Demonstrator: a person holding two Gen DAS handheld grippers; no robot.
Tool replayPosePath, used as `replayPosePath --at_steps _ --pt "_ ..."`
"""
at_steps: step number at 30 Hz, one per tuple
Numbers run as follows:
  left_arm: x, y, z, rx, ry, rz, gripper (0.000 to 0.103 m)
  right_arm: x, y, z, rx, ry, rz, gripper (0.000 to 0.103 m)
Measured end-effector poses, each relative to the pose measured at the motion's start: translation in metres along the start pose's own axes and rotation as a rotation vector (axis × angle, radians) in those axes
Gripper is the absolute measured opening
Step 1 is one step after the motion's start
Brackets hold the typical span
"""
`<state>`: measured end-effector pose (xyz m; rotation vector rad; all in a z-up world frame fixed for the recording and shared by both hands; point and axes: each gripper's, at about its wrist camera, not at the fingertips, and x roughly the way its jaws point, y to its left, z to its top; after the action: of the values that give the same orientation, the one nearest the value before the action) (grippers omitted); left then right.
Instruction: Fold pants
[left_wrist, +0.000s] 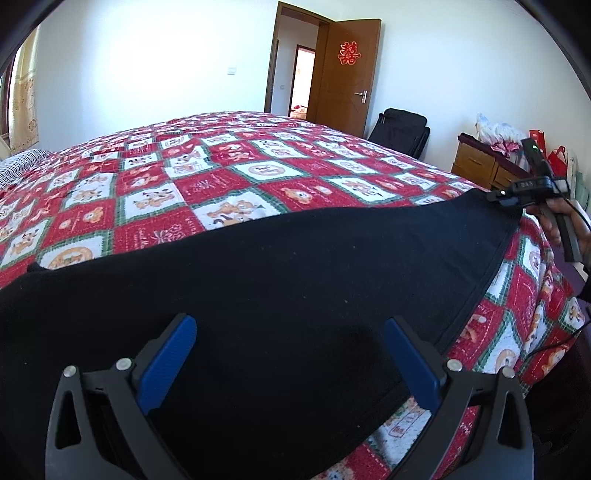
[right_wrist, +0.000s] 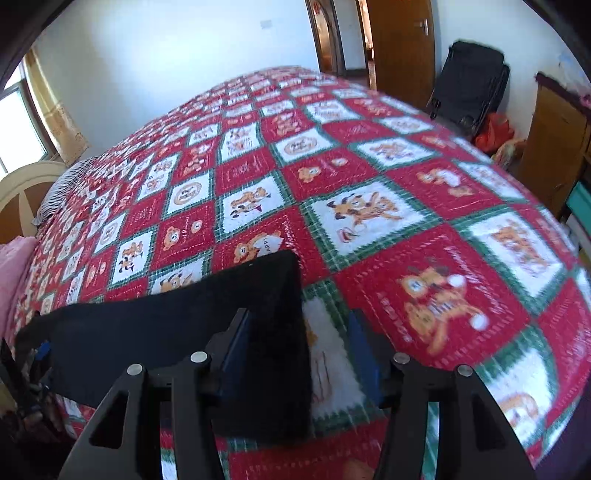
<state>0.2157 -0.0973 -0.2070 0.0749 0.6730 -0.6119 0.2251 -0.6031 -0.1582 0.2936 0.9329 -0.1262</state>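
Walls: plain white walls (left_wrist: 147, 55) are seen across the upper frame.
Door: a brown wooden door (left_wrist: 345, 74) is shown open, upper centre, with a red paper emblem (left_wrist: 349, 53).
Window: a curtained window (right_wrist: 18, 114) is lit at upper left.
Furniture: a quilted bed (left_wrist: 221, 166) fills the middle; a wooden cabinet (left_wrist: 480, 162) is placed at right.

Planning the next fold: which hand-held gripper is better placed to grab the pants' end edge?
Right. The right hand-held gripper already straddles the end edge of the pants, open. The left hand-held gripper is open over mid-fabric.
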Motion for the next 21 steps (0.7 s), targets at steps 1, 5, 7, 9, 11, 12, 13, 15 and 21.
replayPosePath --at_steps 1,5,7,9,11,12,13,15,21 --pt "-0.001 0.002 0.000 -0.003 -0.001 -0.003 0.103 0.005 0.000 0.002 0.000 0.003 -0.006 0.054" --pt "-0.002 0.002 -0.002 0.003 -0.003 -0.003 0.103 0.001 0.000 0.000 0.017 -0.005 0.003 0.049" --pt "-0.001 0.000 -0.003 0.016 -0.010 0.005 0.103 -0.005 0.000 -0.005 0.026 0.003 0.021 0.048" --pt "0.000 -0.002 -0.004 0.025 -0.013 0.016 0.103 -0.009 0.000 -0.011 0.021 0.023 0.026 0.047" --pt "0.001 -0.003 -0.004 0.031 -0.014 0.023 0.103 -0.008 0.001 -0.014 0.009 0.045 0.016 0.044" --pt "0.001 -0.003 -0.004 0.032 -0.014 0.025 0.103 -0.006 0.001 -0.014 0.008 0.050 0.015 0.044" --pt "0.002 -0.003 -0.004 0.031 -0.014 0.027 0.103 -0.003 0.000 -0.014 0.012 0.057 0.016 0.044" --pt "0.002 -0.003 -0.003 0.031 -0.011 0.031 0.103 0.006 0.001 -0.012 0.013 0.069 0.008 0.040" --pt "-0.010 0.004 0.003 -0.038 -0.008 0.013 0.103 -0.005 -0.001 -0.013 0.096 0.025 0.121 0.012"
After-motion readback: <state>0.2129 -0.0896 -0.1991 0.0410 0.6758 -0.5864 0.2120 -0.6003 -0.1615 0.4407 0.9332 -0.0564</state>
